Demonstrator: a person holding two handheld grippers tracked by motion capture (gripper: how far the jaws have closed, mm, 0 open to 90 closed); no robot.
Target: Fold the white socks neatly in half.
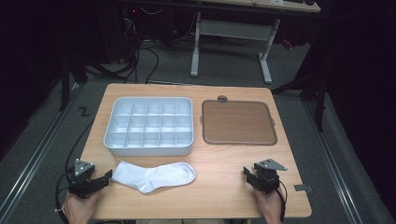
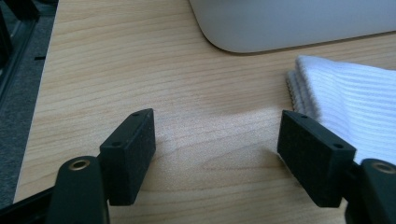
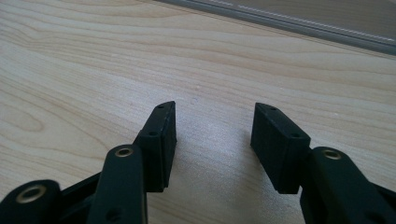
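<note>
Evenly lit table (image 1: 224, 186) from overhead, surroundings dark; soft shadows beneath jaws in both gripper views; nearest jaw parts slightly blurred.

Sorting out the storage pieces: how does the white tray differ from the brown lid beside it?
The white tray is split into many small compartments; the brown lid is one flat, undivided panel. The tray has tall walls, while the lid lies low on the table. The lid carries a small tab at its far edge; the tray has none. Both are rounded rectangles of similar footprint.
</note>
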